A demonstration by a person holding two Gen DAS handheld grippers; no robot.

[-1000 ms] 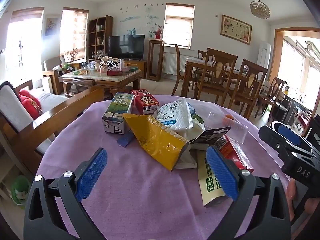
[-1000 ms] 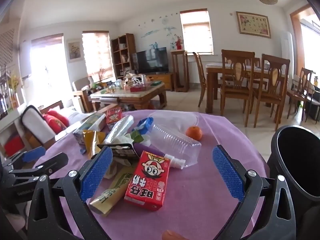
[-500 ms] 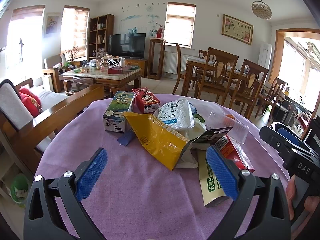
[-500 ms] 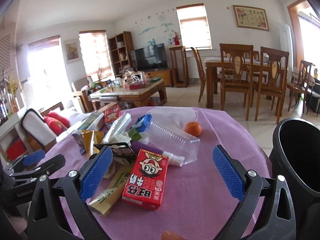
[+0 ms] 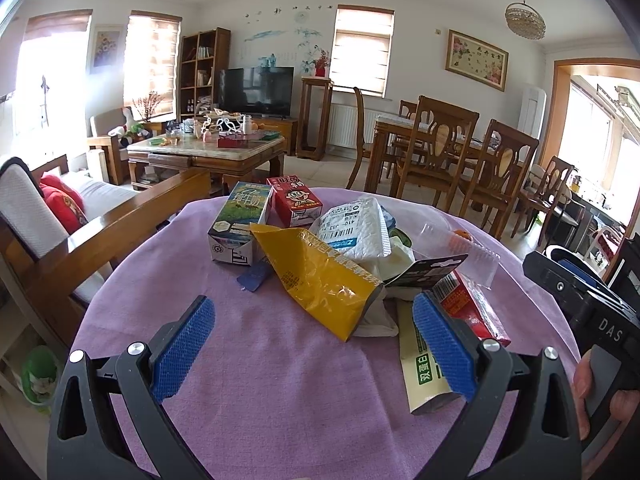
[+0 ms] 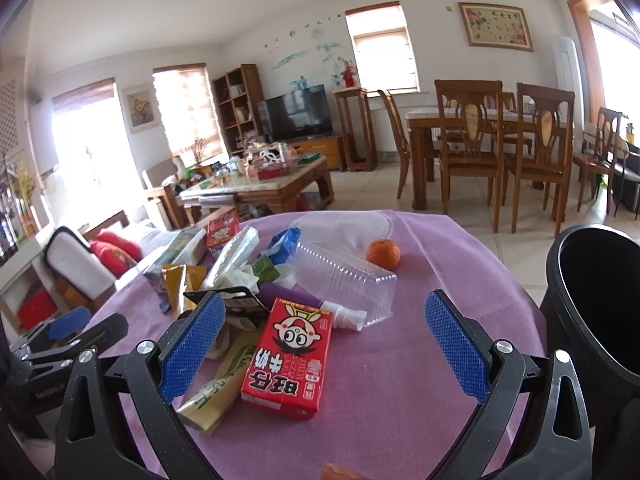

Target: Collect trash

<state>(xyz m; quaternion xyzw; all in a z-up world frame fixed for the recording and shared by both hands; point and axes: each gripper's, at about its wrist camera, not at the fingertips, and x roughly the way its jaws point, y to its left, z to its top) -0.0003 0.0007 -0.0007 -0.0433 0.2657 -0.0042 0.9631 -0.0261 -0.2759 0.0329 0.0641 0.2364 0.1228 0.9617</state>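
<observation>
Right wrist view showed my right gripper (image 6: 324,332) spread wide over the red carton (image 6: 290,360), bin (image 6: 592,320) just beside. I judged a low, square pinch across its sides best. Left gripper (image 5: 312,344) hung spread, empty.

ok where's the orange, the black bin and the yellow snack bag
orange (image 6: 383,254), right wrist view, middle of the fruit's skin
black bin (image 6: 560,320), right wrist view, outer wall below the rim
yellow snack bag (image 5: 320,280), left wrist view, middle of the crinkled yellow face
</observation>
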